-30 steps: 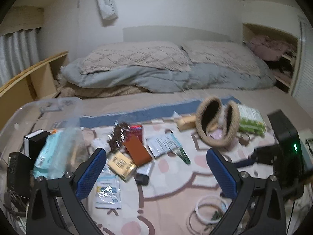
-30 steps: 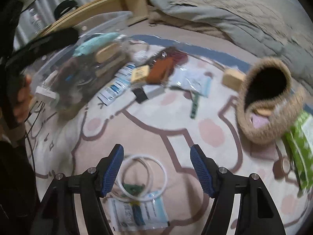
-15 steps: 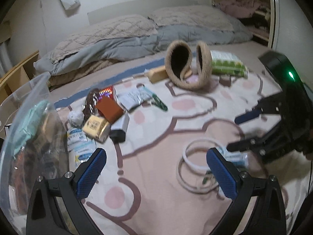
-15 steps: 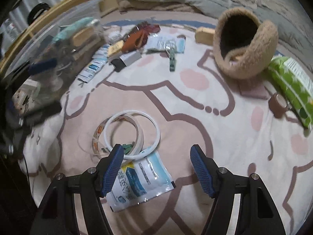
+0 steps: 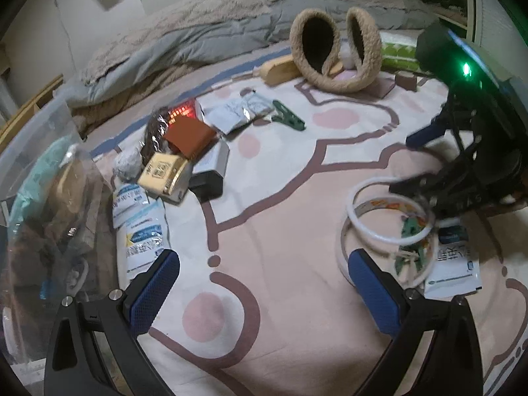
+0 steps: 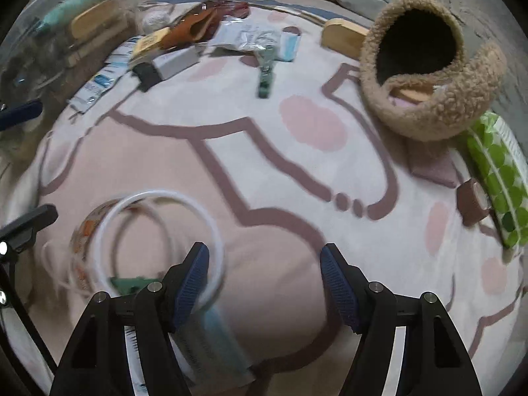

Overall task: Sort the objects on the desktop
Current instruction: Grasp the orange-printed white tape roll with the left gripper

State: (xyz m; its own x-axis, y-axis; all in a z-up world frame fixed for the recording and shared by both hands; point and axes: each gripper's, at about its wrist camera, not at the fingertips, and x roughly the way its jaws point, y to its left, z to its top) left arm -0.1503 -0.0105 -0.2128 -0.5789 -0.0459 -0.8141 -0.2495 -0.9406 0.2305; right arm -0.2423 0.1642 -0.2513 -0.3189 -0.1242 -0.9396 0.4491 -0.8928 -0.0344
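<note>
A pink patterned blanket [image 5: 280,231] holds scattered items. A white ring [image 5: 386,227] lies on it with a white packet [image 5: 452,270] beside it; the ring also shows in the right wrist view [image 6: 158,241]. My left gripper [image 5: 264,283] is open and empty above bare blanket. My right gripper [image 6: 264,274] is open and empty, its left finger over the ring's edge; it shows from outside in the left wrist view [image 5: 462,165]. A pile of small boxes and packets [image 5: 178,158] lies at the left, next to a clear plastic bin [image 5: 43,198] with items inside.
Fuzzy tan earmuffs [image 6: 425,66] lie at the far right with a wooden block [image 6: 343,38], a green dotted pack [image 6: 501,181] and a brown tape roll [image 6: 472,201]. A green clip [image 6: 265,72] lies mid-blanket. Pillows and a duvet [image 5: 198,33] lie behind.
Both grippers have dropped lower and closer to the blanket. My right gripper has moved over the white ring, and the packet now lies under it. Both stay open.
</note>
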